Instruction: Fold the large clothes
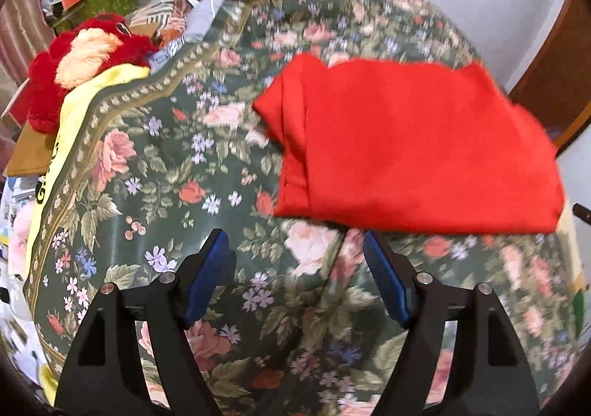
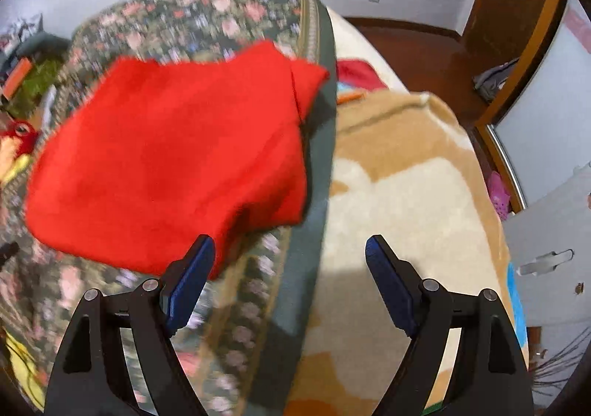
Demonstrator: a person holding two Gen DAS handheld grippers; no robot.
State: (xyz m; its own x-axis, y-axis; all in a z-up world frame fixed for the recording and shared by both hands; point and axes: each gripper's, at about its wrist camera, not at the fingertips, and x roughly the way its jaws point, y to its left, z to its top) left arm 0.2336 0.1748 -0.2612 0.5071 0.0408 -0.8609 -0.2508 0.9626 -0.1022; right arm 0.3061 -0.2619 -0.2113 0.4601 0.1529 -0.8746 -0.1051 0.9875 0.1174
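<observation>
Folded red garment [image 1: 417, 146] (soft, roughly rectangular) lies on floral cloth [image 1: 177, 172]; both grippers' jaws spread, empty.

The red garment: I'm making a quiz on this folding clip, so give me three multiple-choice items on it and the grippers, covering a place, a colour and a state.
1. Where does the red garment lie?
A. on the floral cover
B. on the floor
C. inside a drawer

2. What colour are the pads of the left gripper?
A. white
B. blue
C. yellow

3. What state is the right gripper in?
A. shut on the garment
B. shut on nothing
C. open, holding nothing

Answers:
1. A, since both views show the folded red cloth resting on the flowered fabric.
2. B, since the left wrist view shows blue pads on black fingers.
3. C, since the right wrist view shows its jaws spread wide with only bedding in the gap between them.
</observation>
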